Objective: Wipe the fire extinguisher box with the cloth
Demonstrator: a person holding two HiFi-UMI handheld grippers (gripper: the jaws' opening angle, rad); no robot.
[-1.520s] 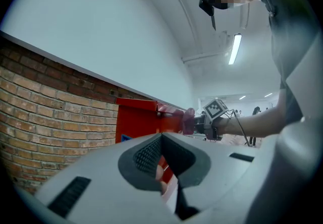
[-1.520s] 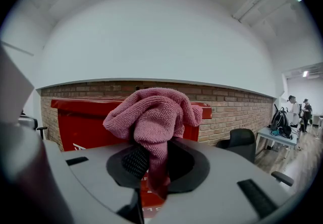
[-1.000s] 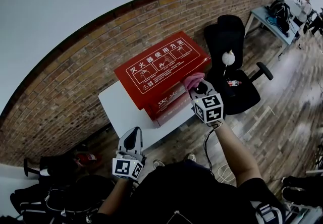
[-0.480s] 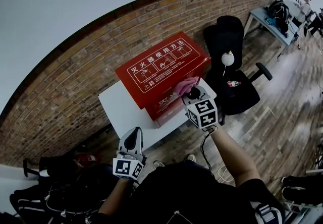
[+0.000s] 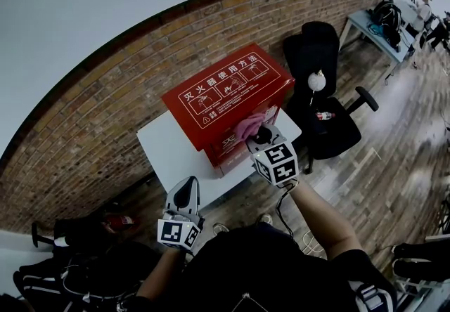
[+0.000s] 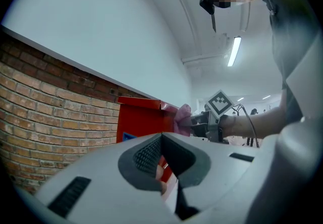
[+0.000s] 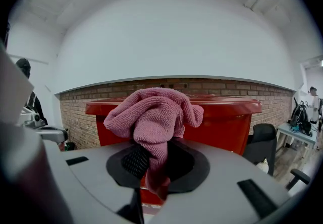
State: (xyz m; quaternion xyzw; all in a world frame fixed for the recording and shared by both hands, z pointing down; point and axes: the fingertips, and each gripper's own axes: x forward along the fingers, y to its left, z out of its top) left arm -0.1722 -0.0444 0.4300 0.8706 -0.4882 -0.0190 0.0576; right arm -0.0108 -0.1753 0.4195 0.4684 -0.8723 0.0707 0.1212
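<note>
While the left gripper hangs nearest, jaws together on nothing, the right gripper pinches the pink cloth at the near right edge of the red fire extinguisher box, on a white table.

Red fire extinguisher box on table, bunched pink cloth against its front edge

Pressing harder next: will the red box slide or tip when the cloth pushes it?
Probably won't tip: the red box looks broad and low. It may slide, since the white table looks smooth. The bunched cloth looks soft, likely cushioning pushes.
</note>
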